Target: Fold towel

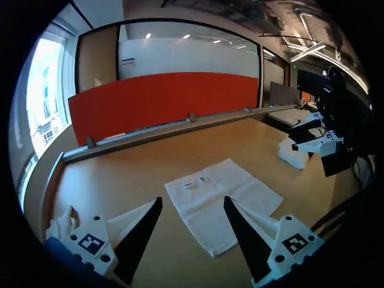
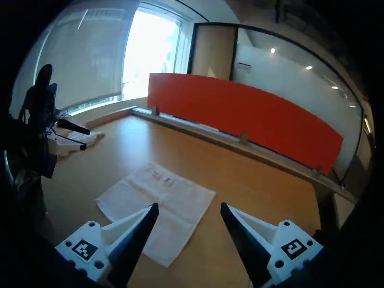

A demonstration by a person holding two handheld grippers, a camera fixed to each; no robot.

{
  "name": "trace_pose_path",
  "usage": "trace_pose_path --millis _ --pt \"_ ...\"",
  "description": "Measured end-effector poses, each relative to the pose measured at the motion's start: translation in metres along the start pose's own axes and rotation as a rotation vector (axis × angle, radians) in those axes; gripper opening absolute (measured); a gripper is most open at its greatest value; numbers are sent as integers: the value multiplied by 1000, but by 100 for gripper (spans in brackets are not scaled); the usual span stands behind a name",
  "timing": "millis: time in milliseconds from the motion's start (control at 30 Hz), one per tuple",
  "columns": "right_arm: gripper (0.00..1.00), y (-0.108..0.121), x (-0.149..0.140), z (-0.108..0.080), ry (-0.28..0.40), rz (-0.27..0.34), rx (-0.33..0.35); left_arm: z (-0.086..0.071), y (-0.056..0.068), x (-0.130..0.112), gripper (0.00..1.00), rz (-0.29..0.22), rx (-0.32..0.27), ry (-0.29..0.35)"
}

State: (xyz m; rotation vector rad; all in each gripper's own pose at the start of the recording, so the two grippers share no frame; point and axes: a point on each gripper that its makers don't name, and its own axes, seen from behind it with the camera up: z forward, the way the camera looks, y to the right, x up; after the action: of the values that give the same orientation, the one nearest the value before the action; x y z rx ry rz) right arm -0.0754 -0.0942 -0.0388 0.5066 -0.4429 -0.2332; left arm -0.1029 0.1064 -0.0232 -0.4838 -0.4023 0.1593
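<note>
**Both claws wide open, towel flat on the table ahead**

My left claw (image 1: 192, 198) stands spread wide, its black wedge-shaped fingers well apart and gripping nothing. My right claw (image 2: 188, 205) is the same: gaping, empty, with white plastic bodies behind pointed black fingers.

The towel (image 1: 223, 201) lies flat on the table (image 1: 144, 163). It is a white, soft-napped, four-sided sheet with a small label near its far edge. In the left gripper view its near part sits between my fingers, and the right-hand tip overlaps its edge. In the right gripper view it lies ahead and to the left, with one corner near the left-hand tip. I cannot tell whether any tip touches it.

The table is smooth pale wood with a slight sheen. A crumpled white cloth (image 1: 294, 153) sits just beside my right claw as seen from the left. Another white heap (image 2: 81, 139) lies by my left claw, seen from the right.

Along the far edge runs a metal rail (image 1: 192, 126) carrying a long red divider (image 1: 163, 101), with a glass wall (image 1: 187, 50) behind it and a bright window (image 2: 149, 53) to one side.

Bare wood rings the towel on every side, widest between it and the rail.
</note>
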Motion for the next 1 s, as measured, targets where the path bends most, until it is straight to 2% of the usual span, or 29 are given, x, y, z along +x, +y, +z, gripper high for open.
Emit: trace_pose_path --millis 467,1000 --pt "100 -16 -67 22 -94 -18 34 25 18 -67 95 17 -35 -130" --pt "100 -34 -128 36 -198 -19 70 44 34 -127 95 11 -82 -256"
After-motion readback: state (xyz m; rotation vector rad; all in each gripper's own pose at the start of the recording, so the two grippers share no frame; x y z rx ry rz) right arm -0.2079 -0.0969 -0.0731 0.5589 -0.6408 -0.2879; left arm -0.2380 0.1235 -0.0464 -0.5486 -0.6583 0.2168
